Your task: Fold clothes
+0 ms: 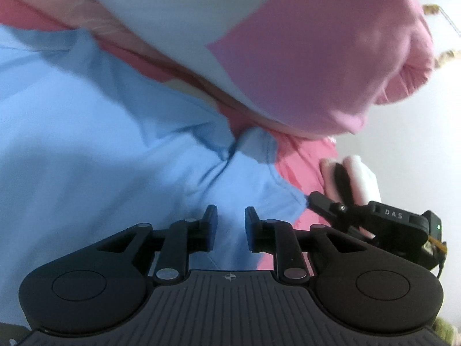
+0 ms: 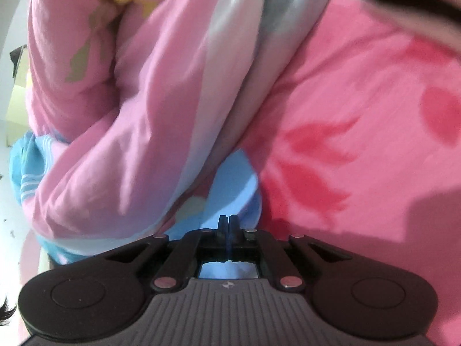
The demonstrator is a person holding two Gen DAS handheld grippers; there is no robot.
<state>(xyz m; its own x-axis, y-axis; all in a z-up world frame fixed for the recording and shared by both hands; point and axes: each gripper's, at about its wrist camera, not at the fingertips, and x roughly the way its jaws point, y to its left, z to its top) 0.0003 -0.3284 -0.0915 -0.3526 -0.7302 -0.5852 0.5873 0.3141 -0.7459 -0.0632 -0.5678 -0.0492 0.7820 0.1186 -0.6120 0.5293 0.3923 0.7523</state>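
Light blue garment (image 1: 95, 132) spread wide and wrinkled under the left gripper (image 1: 230, 227), on top of a pink flowered sheet (image 2: 360, 132). Left gripper's two black fingers (image 1: 210, 225) parted a little, nothing pinched between them — just blue cloth lying below the gap. Right gripper (image 2: 228, 225) squeezed tight, with a thin edge of the blue cloth caught between its pads. Same grip seen from the left wrist camera, far right side: black tip (image 1: 314, 200) nipping the corner of the blue garment, a hand (image 1: 354, 178) wrapped round the handle behind it. Puffy pink and white blanket (image 1: 302, 57) bunched up just behind the garment — partly resting over it. Both pictures blurry.
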